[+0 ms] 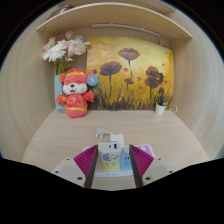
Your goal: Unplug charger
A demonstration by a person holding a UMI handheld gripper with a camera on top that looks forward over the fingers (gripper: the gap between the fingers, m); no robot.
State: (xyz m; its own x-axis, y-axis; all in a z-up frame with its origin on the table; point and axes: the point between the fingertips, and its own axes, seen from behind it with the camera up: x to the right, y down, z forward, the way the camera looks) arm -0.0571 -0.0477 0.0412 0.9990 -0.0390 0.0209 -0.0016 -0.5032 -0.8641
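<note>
A: The tongs [112, 160] are spread, the magenta pads [87, 158] facing each other with a pale boxy thing standing between them. I take that for the charger [110, 153], sitting on the desk [60, 135] at the tips. It seems to have a gap at each side, so nothing is pinched yet.

B: So which step is this?

A: The approach looks finished; closing on it is the step in hand. Next the tongs must press both pads onto the charger's sides, then pull it straight off whatever it is plugged into. I cannot make out the socket or any cable from here.

B: Anything beyond?

A: Well past the tips, against the back wall: a red-and-white plush toy [74, 92], a vase of pale flowers [63, 50] behind it, a poppy painting [128, 72], and a small potted plant [160, 102]. All well clear of the pull.
</note>
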